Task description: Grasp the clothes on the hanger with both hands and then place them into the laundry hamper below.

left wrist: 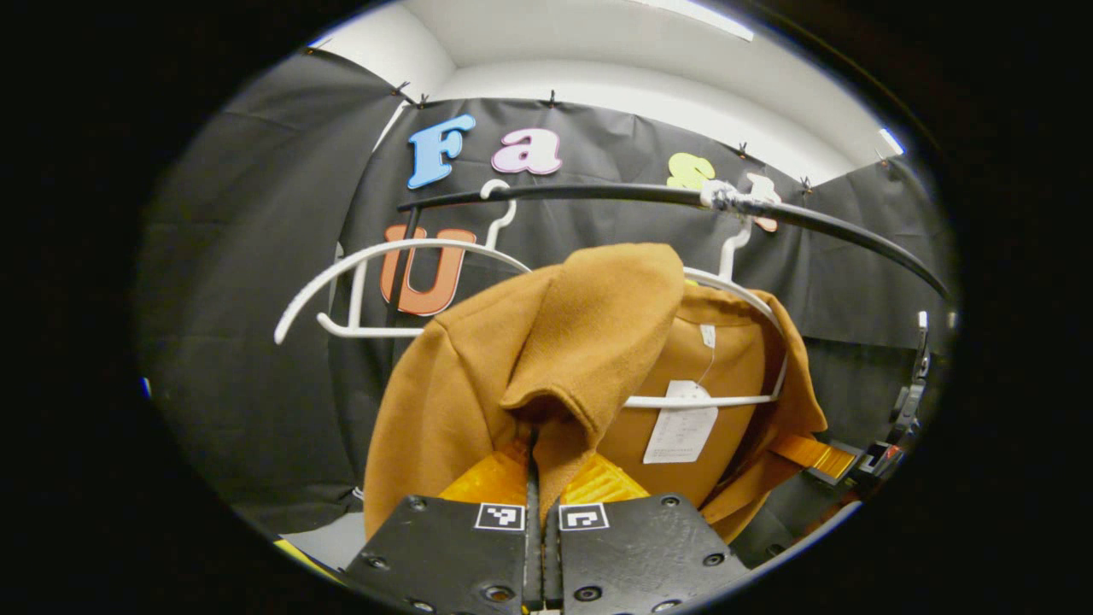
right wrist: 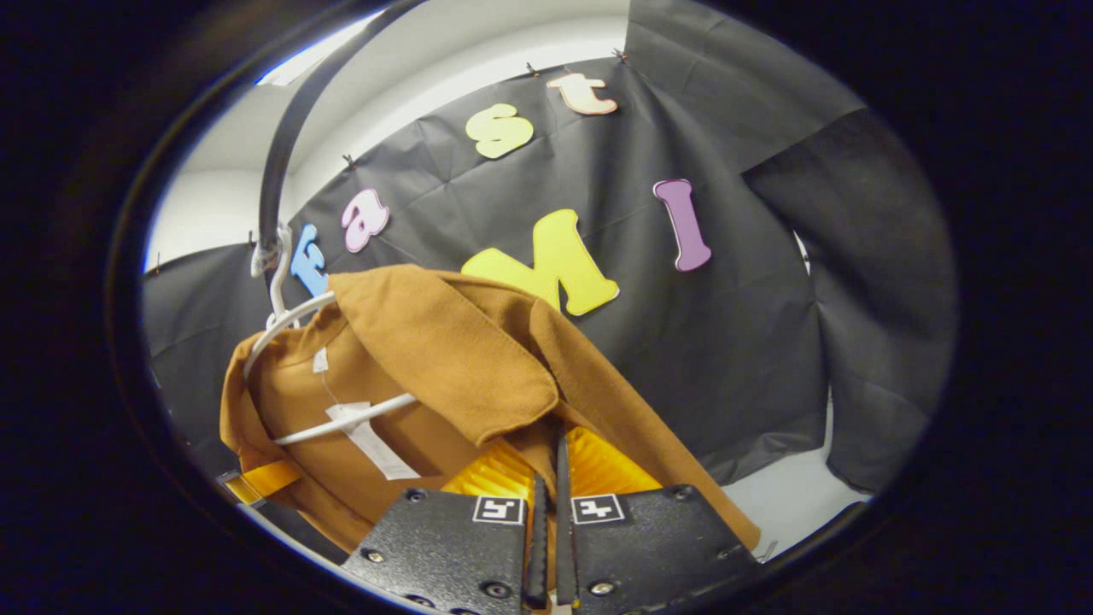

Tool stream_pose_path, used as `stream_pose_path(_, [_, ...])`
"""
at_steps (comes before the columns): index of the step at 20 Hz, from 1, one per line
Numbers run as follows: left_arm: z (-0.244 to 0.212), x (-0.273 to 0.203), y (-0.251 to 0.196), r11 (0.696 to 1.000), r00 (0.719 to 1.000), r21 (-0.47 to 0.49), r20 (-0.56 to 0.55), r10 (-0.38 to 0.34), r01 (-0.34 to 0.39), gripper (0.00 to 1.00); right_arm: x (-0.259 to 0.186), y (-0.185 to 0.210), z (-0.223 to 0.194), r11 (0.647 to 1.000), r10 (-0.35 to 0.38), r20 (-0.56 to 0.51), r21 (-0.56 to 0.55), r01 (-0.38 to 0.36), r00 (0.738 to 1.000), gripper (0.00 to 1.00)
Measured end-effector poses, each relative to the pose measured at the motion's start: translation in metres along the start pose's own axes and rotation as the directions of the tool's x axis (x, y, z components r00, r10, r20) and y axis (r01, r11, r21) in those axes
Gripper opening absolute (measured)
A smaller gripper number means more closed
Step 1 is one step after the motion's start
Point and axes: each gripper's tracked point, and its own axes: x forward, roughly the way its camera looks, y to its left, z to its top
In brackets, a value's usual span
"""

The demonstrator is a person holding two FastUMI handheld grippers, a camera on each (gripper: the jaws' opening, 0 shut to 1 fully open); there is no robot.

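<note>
In the left gripper view, nearest the camera, the left gripper has its two fingers drawn almost together, a fold of the brown coat pinched in the narrow slit between them; the cloth rises from the jaws in a draped flap; behind it the coat hangs open on a white hanger, its lining and a white paper tag facing the camera; farther left a second white hanger hangs bare; both hook over a dark rail that curves across the booth; at the far right edge the other gripper shows beside the coat's hem.

In the right gripper view, the right gripper is likewise nearly closed, both fingers pressing on the coat just under its lapel; beyond, the garment spreads leftward over the white hanger, the tag dangling from its bar; the hook catches the dark rail that climbs toward the ceiling.
</note>
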Motion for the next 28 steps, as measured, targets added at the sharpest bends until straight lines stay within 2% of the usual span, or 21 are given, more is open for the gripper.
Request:
stream_pose_path(3, [0.020,-0.012,0.008,1.000,0.999,-0.016,0.039,0.006,-0.005,0.01,-0.012,-0.005,0.016,0.998,0.028,0.041,0.057,-0.030,0.999,0.07])
stream_pose_path(4, [0.026,-0.015,0.010,1.000,0.999,-0.024,0.049,0.004,-0.003,0.05,-0.012,-0.009,0.022,0.997,0.029,0.047,0.076,-0.033,0.998,0.07])
stream_pose_path(7, [0.040,-0.020,0.020,0.999,0.997,-0.031,0.070,0.036,-0.034,0.05,-0.013,-0.014,0.038,0.991,0.031,0.063,0.126,-0.039,0.998,0.07])
stream_pose_path(8, [0.044,-0.023,0.026,0.998,0.996,-0.035,0.074,0.051,-0.049,0.01,-0.012,-0.016,0.047,0.988,0.030,0.079,0.147,-0.041,0.996,0.07])
stream_pose_path(9, [0.048,-0.025,0.028,0.998,0.996,-0.049,0.077,0.051,-0.047,0.05,-0.012,-0.017,0.053,0.984,0.032,0.089,0.169,-0.047,0.995,0.07])
stream_pose_path(15, [0.075,-0.027,0.038,0.998,0.994,-0.064,0.106,0.032,-0.026,0.05,-0.005,-0.021,0.059,0.961,0.063,0.075,0.264,-0.081,0.995,0.06])
stream_pose_path(16, [0.080,-0.025,0.040,0.997,0.994,-0.071,0.107,0.029,-0.021,0.01,-0.001,-0.021,0.063,0.958,0.064,0.077,0.276,-0.083,0.995,0.07])
stream_pose_path(18, [0.087,-0.025,0.044,0.995,0.994,-0.093,0.110,0.028,-0.018,0.05,0.006,-0.023,0.073,0.947,0.062,0.090,0.308,-0.087,0.994,0.07])
stream_pose_path(23, [0.103,-0.017,0.054,0.997,0.992,-0.081,0.126,0.022,-0.012,0.05,0.026,-0.024,0.088,0.928,0.078,0.100,0.357,-0.109,0.992,0.06])
stream_pose_path(24, [0.106,-0.013,0.053,0.996,0.992,-0.085,0.125,0.011,-0.001,0.05,0.031,-0.023,0.091,0.921,0.088,0.097,0.370,-0.118,0.991,0.07])
stream_pose_path(25, [0.108,-0.009,0.055,0.996,0.992,-0.088,0.123,0.002,0.009,0.01,0.036,-0.024,0.091,0.915,0.098,0.094,0.382,-0.127,0.991,0.06])
stream_pose_path(26, [0.110,-0.005,0.058,0.995,0.992,-0.093,0.123,-0.009,0.020,0.05,0.040,-0.024,0.091,0.911,0.113,0.087,0.388,-0.138,0.990,0.06])
stream_pose_path(28, [0.110,0.004,0.063,0.991,0.994,-0.126,0.107,-0.031,0.044,0.05,0.048,-0.024,0.091,0.911,0.149,0.076,0.378,-0.166,0.986,0.06])
